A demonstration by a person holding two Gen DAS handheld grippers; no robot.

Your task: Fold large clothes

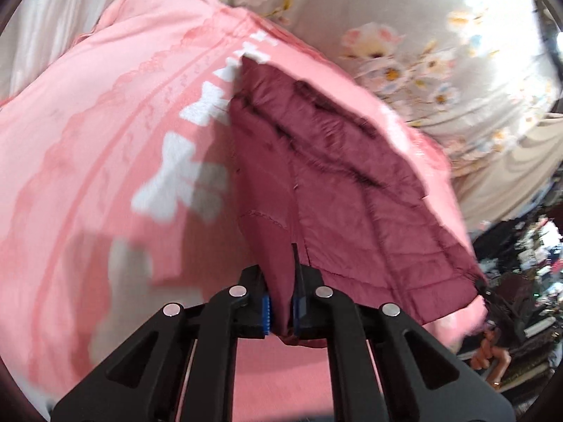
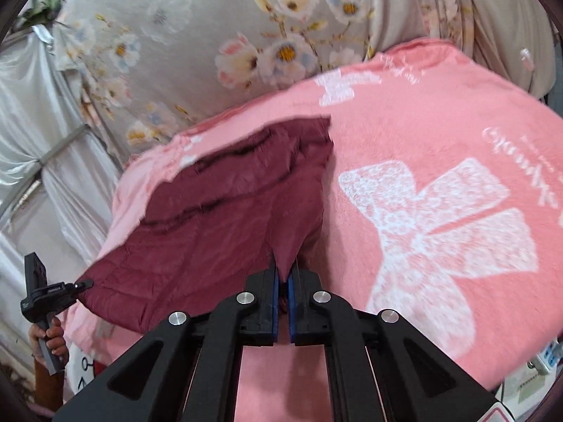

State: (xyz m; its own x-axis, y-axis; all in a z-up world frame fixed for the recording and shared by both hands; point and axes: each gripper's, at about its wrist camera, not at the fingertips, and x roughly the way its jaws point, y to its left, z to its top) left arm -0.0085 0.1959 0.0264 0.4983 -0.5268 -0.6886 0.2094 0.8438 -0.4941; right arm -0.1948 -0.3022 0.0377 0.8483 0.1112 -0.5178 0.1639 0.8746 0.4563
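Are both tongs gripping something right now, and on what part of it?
Yes. The left tongs and the right tongs are each shut on a pinched edge of the maroon quilted jacket, which lies spread on the pink blanket.

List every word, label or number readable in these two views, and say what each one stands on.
No text here can be read with certainty.
White cursive lettering on the pink fleece blanket with white bows: seen sideways, not legible.
Smaller white script near that blanket's far edge: too blurred.
Small white label on the black left gripper: too small.
Doodle print on white fabric: no words.
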